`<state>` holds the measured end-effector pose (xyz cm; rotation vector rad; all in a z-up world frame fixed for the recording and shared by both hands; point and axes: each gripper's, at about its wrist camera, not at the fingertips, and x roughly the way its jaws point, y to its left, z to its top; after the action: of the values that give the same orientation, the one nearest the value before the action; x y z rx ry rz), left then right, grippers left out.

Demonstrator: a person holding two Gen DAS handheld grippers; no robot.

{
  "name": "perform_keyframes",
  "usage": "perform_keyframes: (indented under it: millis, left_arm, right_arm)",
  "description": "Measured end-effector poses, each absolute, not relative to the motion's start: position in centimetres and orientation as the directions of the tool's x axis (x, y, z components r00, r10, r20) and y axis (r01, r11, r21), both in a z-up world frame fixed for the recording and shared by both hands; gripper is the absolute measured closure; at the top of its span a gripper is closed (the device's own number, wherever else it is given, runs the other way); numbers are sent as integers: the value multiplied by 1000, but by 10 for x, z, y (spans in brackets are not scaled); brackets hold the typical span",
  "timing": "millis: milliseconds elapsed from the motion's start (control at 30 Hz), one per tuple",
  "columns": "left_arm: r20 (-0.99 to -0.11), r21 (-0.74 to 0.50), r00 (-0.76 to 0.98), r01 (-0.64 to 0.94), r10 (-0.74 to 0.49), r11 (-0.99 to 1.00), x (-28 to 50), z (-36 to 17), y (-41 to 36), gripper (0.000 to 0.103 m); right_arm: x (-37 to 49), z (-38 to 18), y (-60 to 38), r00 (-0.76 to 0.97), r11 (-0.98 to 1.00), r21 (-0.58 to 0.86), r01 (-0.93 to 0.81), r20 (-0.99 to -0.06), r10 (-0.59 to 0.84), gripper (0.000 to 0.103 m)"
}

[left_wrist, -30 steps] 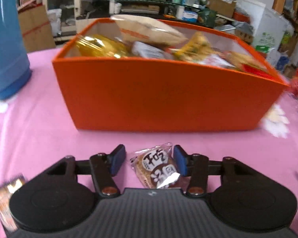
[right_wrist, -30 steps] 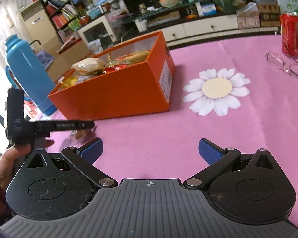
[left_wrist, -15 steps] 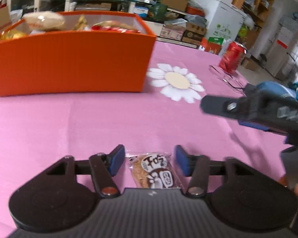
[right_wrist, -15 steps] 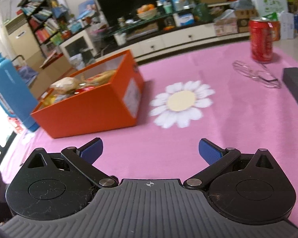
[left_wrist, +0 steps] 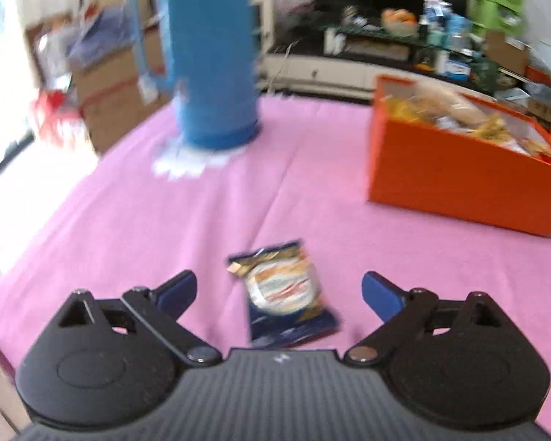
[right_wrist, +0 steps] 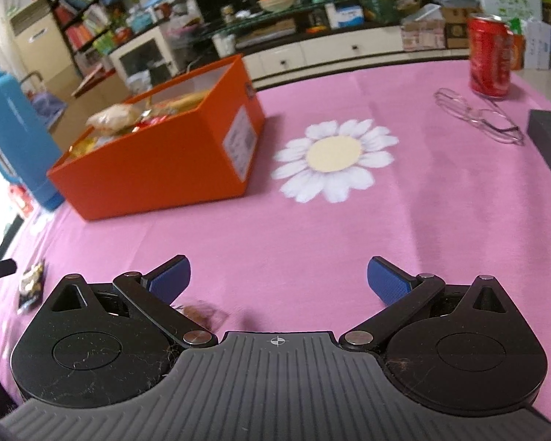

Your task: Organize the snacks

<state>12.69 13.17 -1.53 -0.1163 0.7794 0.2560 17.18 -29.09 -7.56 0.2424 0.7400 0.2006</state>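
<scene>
Blue-padded fingers of the left gripper stand wide apart, having just been opening; a dark blue snack packet lies flat on the pink tablecloth between them, touching neither pad. This gripper tilts down toward the cloth. Beyond it stand a blue flask and the orange box full of snacks. The right gripper also tilts down, spread wide and holding nothing, over bare cloth; a small brown snack lies just beside its left finger.
</scene>
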Motion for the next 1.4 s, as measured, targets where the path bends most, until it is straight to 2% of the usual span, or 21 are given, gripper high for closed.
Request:
perform_keyframes:
  millis: [100,433,667,733,800,867,933,1033,1067,1200,1333,1400]
  left_arm:
    - [-730,-43,663,-288,167,957,137,-27,143,8]
    - [-750,-30,639,-292,172,956,161,-53,137,8]
    - [-747,-13,640,-286,181,958,161,-62,131,8]
    - [-741,-12,646,-283,181,959,161,-63,131,8]
    - [-737,-11,651,-282,183,959,161,-63,131,8]
    - [-734,-10,654,-282,184,959,161,-63,131,7]
    - [-730,-11,658,-281,184,960,162,-63,129,10]
    - [-712,-16,685,-234,153,972,162,-61,121,29]
    - [-708,-17,693,-213,139,977,162,-60,117,31]
    - [-696,-23,714,-130,78,991,162,-60,98,35]
    - [-687,-23,726,-61,29,998,161,-61,86,35]
    - [-690,-24,723,-68,33,997,162,-61,87,29]
  right_arm:
    - [174,-79,-277,706,959,255,-125,-656,267,7]
    - [147,-95,-214,643,934,160,-321,-687,339,7]
    - [153,-102,-181,685,936,3,-353,-680,261,7]
    - [153,-101,-180,689,936,0,-353,-676,261,12]
    - [153,-98,-182,693,934,0,-358,-670,266,24]
    - [153,-98,-185,696,935,2,-356,-666,267,26]
    - [152,-98,-187,698,934,2,-358,-663,269,26]
    - [152,-98,-187,700,933,2,-359,-661,270,26]
    - [152,-98,-187,701,934,1,-358,-661,269,26]
    - [153,-100,-189,702,938,2,-345,-662,260,16]
    - [153,-100,-195,704,945,6,-328,-665,249,14]
    - [153,-100,-197,703,945,6,-327,-667,247,13]
